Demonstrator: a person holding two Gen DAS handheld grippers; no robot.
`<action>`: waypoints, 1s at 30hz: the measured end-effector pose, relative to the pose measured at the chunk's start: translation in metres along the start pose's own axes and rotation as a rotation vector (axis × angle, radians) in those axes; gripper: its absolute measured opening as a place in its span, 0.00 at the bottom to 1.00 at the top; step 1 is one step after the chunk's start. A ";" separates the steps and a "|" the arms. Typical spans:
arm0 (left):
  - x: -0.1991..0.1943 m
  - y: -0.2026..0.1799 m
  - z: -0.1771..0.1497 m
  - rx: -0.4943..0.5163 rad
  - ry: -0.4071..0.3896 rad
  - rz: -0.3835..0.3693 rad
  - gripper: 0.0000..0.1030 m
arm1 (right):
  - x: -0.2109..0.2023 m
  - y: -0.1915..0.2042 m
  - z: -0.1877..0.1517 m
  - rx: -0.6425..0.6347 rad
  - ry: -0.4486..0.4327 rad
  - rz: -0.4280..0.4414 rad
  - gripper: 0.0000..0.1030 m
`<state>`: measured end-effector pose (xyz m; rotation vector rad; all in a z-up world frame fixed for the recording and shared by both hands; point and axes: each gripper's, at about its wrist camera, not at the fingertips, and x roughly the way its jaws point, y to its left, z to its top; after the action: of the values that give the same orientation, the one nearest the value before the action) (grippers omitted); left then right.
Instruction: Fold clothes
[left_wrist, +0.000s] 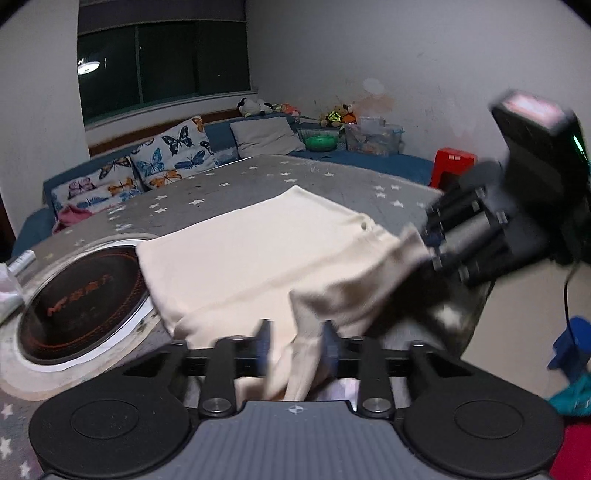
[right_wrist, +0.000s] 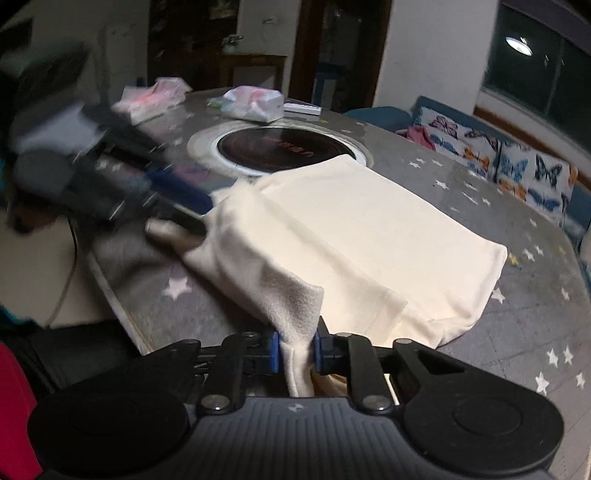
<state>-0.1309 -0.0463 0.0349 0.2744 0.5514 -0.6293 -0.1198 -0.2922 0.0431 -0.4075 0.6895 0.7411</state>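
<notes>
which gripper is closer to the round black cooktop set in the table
Left. The left gripper holds the cream garment at the corner beside the cooktop; the right gripper holds the corner farther from it.

You see a dim room, a ceiling lamp mirrored in dark glass, motion blur, and fisheye-bent edges.

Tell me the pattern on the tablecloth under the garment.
Grey tablecloth with small white stars; clearest in the right wrist view.
</notes>
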 end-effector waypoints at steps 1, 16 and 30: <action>-0.002 -0.002 -0.003 0.019 0.000 0.011 0.40 | 0.000 -0.002 0.002 0.010 -0.002 0.001 0.14; -0.009 0.004 -0.021 0.076 0.020 0.061 0.08 | -0.005 -0.009 0.010 0.067 -0.038 -0.007 0.11; -0.081 -0.015 -0.006 -0.040 -0.036 0.035 0.06 | -0.081 0.022 0.010 0.050 -0.079 0.083 0.10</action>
<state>-0.1972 -0.0169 0.0742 0.2338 0.5231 -0.5879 -0.1753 -0.3099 0.1047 -0.3039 0.6524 0.8132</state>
